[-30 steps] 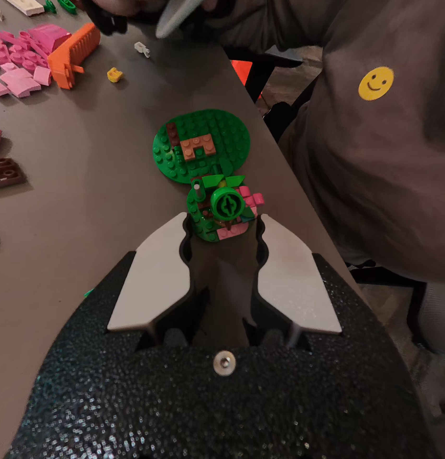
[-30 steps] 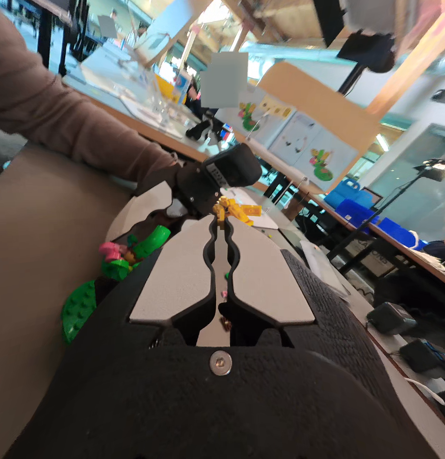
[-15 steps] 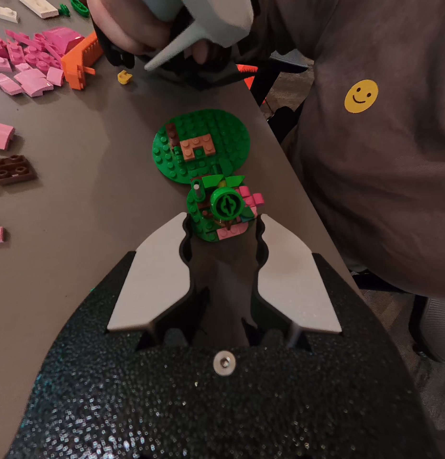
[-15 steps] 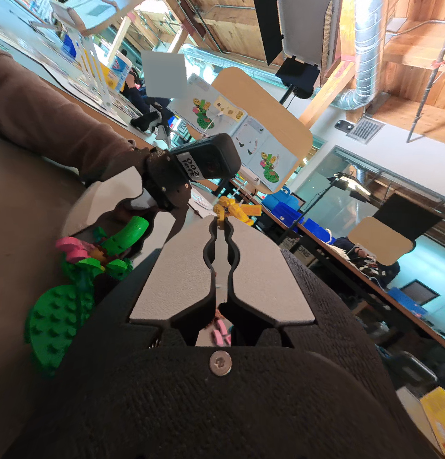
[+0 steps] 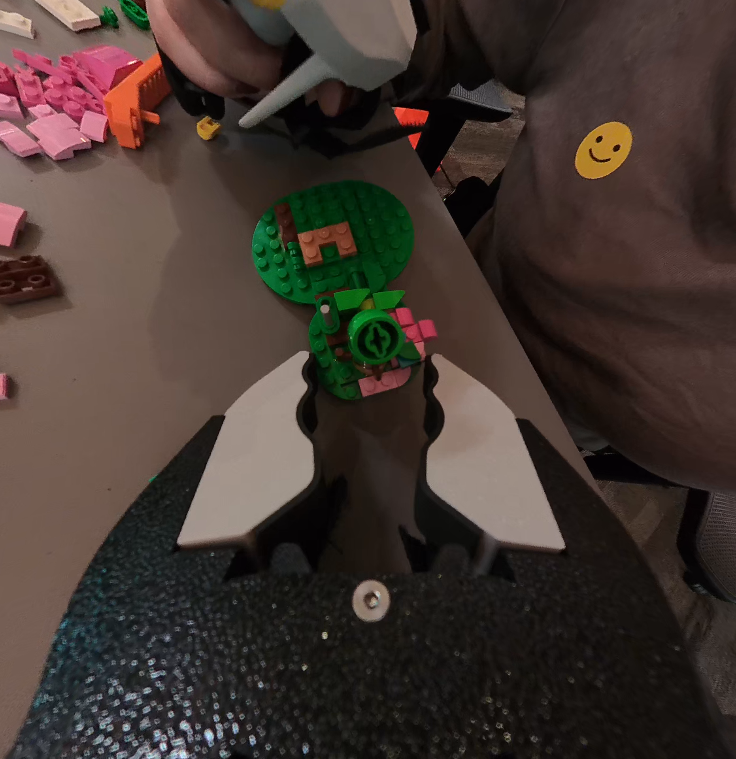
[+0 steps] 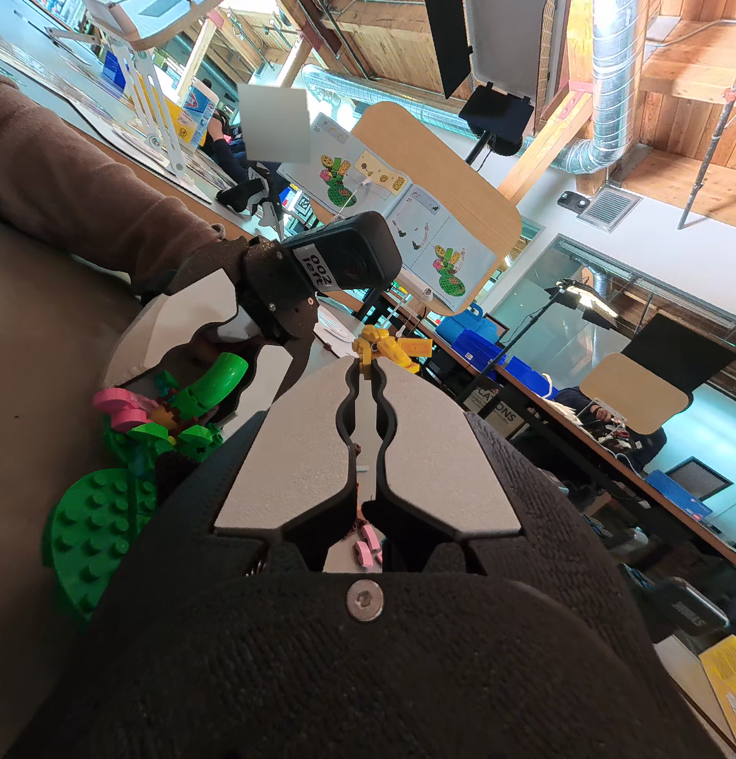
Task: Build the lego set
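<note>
A green lego build with a round green top, pink pieces and leaves joins a big round green studded plate on the grey table. My left gripper has its fingertips against both sides of the build's small round base. The build also shows in the right wrist view, between the left gripper's fingers. My right gripper is shut on a small yellow lego assembly, held in the air beyond the plate; it shows at the top of the left wrist view.
Loose pink pieces, an orange brick separator, a small yellow piece and brown bricks lie at the table's left. The table edge runs right beside the build, with the person's grey sweatshirt past it. An instruction booklet stands behind. About 11 cm separates my left fingertips from my right. Both grippers' tips are roughly 12 cm from the orange brick separator.
My right gripper has come closer to the build with the yellow assembly and its view has tilted upward. My left gripper and the build have stayed put.
</note>
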Demonstrator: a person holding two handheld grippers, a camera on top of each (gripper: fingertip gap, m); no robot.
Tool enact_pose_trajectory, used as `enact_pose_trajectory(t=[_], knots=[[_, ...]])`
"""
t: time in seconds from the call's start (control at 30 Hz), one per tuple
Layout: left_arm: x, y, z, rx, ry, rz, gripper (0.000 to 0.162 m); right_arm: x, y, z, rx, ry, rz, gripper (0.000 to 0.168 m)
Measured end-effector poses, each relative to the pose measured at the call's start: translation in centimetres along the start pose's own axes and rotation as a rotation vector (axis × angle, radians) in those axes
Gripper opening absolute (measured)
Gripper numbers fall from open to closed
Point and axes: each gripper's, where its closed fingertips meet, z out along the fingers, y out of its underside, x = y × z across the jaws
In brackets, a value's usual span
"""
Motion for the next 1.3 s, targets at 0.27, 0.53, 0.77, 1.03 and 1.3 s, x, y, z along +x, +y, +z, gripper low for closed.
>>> enact_pose_trajectory(t=[0.27, 0.53, 0.77, 1.03, 1.3], knots=[[0.01, -0.09, -0.04, 0.007, 0.008, -0.013, 0.050, -0.20, 0.18, 0.10, -0.010, -0.007, -0.012, 0.003], [0.01, -0.11, -0.06, 0.009, 0.011, -0.017, 0.050, -0.42, 0.34, 0.21, -0.020, -0.017, -0.019, 0.003], [0.02, -0.16, -0.08, 0.013, 0.018, -0.024, 0.050, -0.54, 0.38, 0.26, -0.023, -0.022, -0.022, 0.003], [0.02, -0.19, -0.09, 0.016, 0.022, -0.029, 0.050, -0.60, 0.43, 0.28, -0.025, -0.025, -0.027, 0.003], [0.05, -0.21, -0.12, 0.019, 0.028, -0.034, 0.050, -0.59, 0.32, 0.22, -0.022, -0.025, -0.036, 0.003]])
